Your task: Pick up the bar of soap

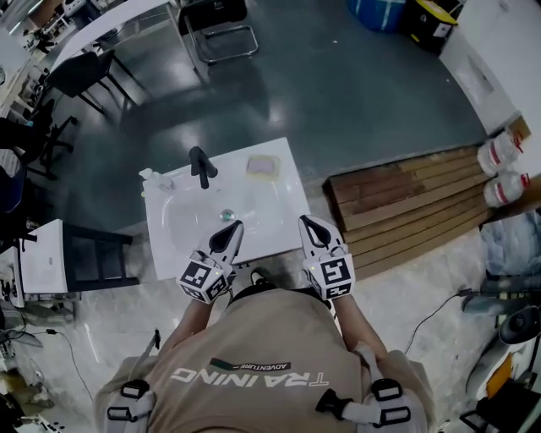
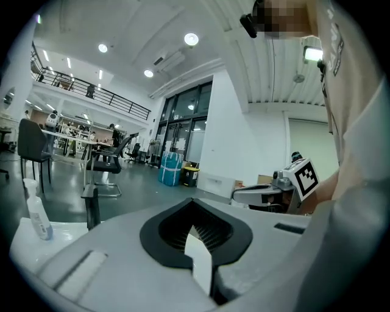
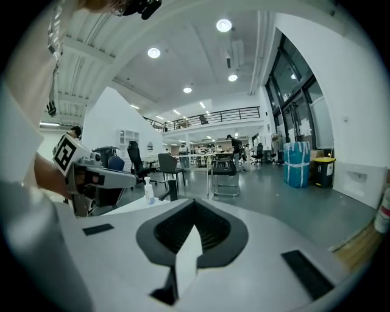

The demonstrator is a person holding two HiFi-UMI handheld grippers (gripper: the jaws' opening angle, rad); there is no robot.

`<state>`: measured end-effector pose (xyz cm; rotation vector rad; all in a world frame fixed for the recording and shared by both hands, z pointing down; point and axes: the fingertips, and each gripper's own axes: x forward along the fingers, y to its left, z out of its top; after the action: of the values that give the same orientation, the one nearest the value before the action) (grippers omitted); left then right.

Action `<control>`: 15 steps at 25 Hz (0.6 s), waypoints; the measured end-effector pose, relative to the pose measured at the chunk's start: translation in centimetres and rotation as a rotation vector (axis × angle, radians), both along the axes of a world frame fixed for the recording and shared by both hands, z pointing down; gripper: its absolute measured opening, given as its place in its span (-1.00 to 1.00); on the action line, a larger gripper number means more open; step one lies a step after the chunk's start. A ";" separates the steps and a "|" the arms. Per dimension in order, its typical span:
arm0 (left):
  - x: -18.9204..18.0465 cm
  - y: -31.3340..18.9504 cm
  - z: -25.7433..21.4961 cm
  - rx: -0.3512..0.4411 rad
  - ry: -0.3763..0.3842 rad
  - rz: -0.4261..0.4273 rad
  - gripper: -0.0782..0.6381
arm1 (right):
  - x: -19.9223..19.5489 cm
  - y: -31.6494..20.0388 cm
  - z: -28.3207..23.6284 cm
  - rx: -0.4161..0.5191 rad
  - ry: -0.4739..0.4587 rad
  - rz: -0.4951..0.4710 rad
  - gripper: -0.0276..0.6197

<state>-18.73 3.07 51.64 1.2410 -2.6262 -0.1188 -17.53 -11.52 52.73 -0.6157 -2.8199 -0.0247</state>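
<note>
The bar of soap [image 1: 263, 166] is a pale yellow-pink block on the far right corner of the white washbasin [image 1: 287, 211]. My left gripper [image 1: 228, 237] is at the basin's near edge, shut, with nothing in it. My right gripper [image 1: 311, 230] is beside it at the near right corner, also shut and empty. Both are well short of the soap. In the left gripper view the jaws [image 2: 196, 234] meet with nothing between them, and the right gripper [image 2: 286, 186] shows to the side. The right gripper view shows its jaws [image 3: 192, 234] shut as well. The soap appears in neither gripper view.
A black faucet [image 1: 200, 167] and a clear pump bottle [image 1: 156, 178] stand at the basin's back left. The drain [image 1: 226, 215] is mid-bowl. A wooden pallet [image 1: 406, 203] lies to the right, a white cabinet [image 1: 42, 254] to the left, and chairs [image 1: 220, 25] beyond.
</note>
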 end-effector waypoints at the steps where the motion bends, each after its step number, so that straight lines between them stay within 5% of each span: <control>1: -0.4 0.5 0.0 0.007 0.002 0.004 -0.80 | -0.5 0.6 -0.1 0.003 -0.003 0.008 -0.90; 15: -3.1 8.1 3.1 0.071 0.062 -0.022 -0.80 | -2.4 7.8 0.0 0.065 0.041 0.002 -0.90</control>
<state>-21.81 11.20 54.70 1.2105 -2.6037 -0.2526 -19.94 -3.70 52.74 -0.5913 -2.7680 -0.1014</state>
